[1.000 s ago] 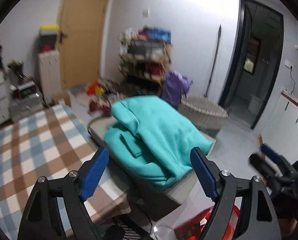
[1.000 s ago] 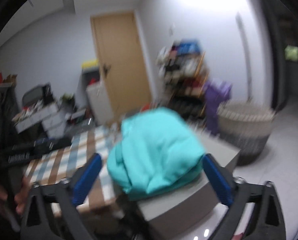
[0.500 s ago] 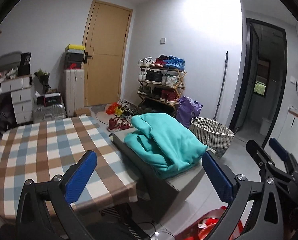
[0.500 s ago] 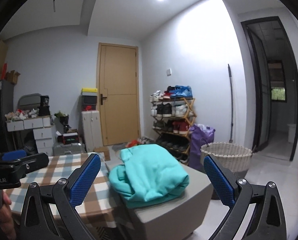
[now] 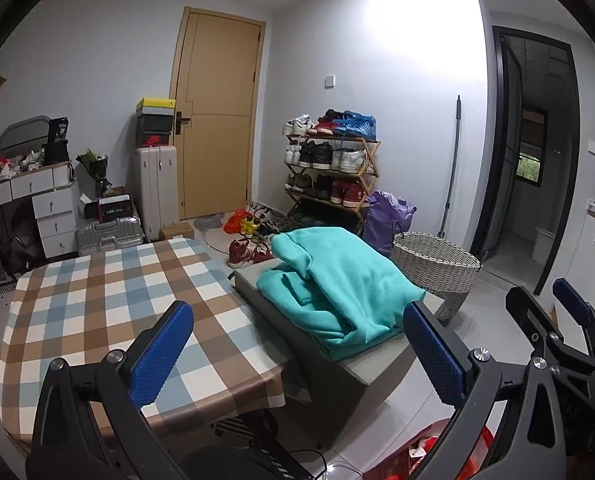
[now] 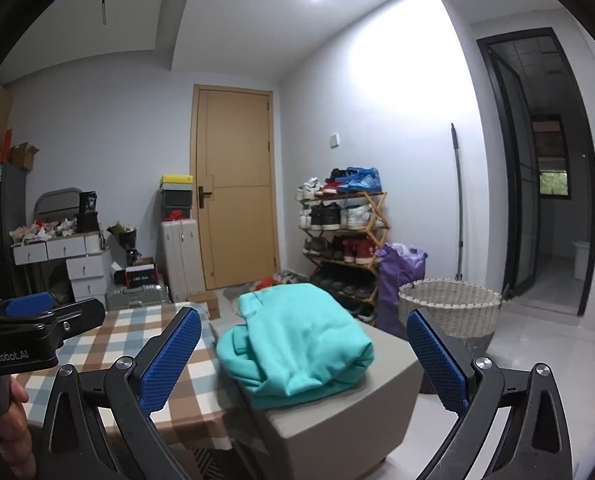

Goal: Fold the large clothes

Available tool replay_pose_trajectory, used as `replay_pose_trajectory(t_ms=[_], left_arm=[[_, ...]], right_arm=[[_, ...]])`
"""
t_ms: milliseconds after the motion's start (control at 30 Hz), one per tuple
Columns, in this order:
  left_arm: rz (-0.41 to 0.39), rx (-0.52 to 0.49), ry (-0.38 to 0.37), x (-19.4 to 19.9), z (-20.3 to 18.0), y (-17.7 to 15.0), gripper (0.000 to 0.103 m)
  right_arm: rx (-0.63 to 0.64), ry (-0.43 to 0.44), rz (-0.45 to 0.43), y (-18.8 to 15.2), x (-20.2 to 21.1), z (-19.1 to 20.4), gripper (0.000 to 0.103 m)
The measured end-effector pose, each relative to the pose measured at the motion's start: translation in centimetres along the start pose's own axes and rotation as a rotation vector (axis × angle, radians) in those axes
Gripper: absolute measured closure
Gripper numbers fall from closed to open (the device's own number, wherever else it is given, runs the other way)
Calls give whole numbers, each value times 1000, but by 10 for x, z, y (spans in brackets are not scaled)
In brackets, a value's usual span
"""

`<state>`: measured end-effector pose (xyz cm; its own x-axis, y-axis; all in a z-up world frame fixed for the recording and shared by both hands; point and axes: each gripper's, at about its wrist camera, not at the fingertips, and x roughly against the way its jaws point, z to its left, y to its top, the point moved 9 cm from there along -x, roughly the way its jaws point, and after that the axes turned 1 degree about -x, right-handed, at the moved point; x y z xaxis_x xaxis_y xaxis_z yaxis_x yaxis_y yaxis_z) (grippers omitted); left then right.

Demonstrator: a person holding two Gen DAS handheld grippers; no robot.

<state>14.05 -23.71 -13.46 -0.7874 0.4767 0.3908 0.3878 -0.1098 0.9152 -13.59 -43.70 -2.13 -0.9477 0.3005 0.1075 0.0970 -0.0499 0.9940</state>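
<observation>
A folded turquoise sweatshirt (image 5: pixel 337 284) (image 6: pixel 293 340) lies on a grey box-shaped stool (image 5: pixel 361 364) (image 6: pixel 337 420) beside the checked table (image 5: pixel 109 300) (image 6: pixel 109 344). My left gripper (image 5: pixel 297 352) stands wide open with nothing between its blue pads (image 5: pixel 159 354), back from the garment and pointing at it. My right gripper (image 6: pixel 303 360) is open too, empty, held apart from the sweatshirt. The right gripper also shows at the right edge of the left wrist view (image 5: pixel 569 320); the left one shows at the left of the right wrist view (image 6: pixel 29 320), held by a hand (image 6: pixel 9 420).
A woven laundry basket (image 5: pixel 433 264) (image 6: pixel 449 304) stands on the floor right of the stool. Behind are a shoe rack (image 5: pixel 329 168), a purple bag (image 5: pixel 385 216), a wooden door (image 5: pixel 217 116), suitcases (image 5: pixel 153 188) and white drawers (image 5: pixel 49 208). A dark doorway (image 5: pixel 533 148) opens at right.
The left gripper's jaws spread wider and it drew back from the sweatshirt, so more of the table and room shows. The right wrist view went from blurred to steady and pulled back.
</observation>
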Motion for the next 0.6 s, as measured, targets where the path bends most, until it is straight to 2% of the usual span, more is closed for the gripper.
replay_pose_trajectory(t_ms=[233,600], left_arm=[[3,-12,12,-1,-8,-4,1],[-23,-26,18,21,-12,6,1]], right_arm=[[-27,-2,11,1,1,-6,0],[-23,-19,9,4,7,-3,0]])
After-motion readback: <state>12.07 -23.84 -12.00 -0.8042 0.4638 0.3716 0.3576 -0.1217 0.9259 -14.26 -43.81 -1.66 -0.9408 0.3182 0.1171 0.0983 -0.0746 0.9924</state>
